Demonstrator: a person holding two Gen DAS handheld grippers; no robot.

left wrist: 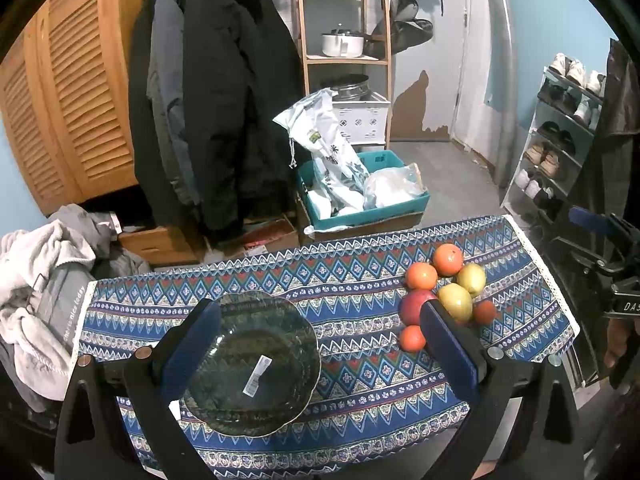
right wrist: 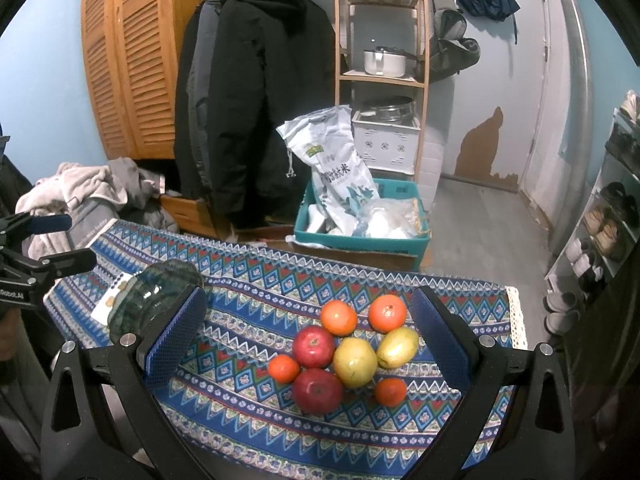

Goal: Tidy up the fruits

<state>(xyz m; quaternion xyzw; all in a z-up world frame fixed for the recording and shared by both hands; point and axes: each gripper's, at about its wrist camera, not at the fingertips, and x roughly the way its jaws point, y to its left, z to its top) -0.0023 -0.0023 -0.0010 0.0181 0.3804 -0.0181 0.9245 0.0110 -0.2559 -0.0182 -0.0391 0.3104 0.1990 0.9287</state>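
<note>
**Two views, one heap of fruit**

Our left gripper [left wrist: 320, 344] hangs spread wide over the dark glass bowl [left wrist: 256, 364], holding nothing. Our right gripper [right wrist: 308, 344], equally wide and empty, frames the fruit pile [right wrist: 348, 356] on the patterned cloth [right wrist: 248, 280]; only here do both red apples [right wrist: 314, 346] show.
</note>
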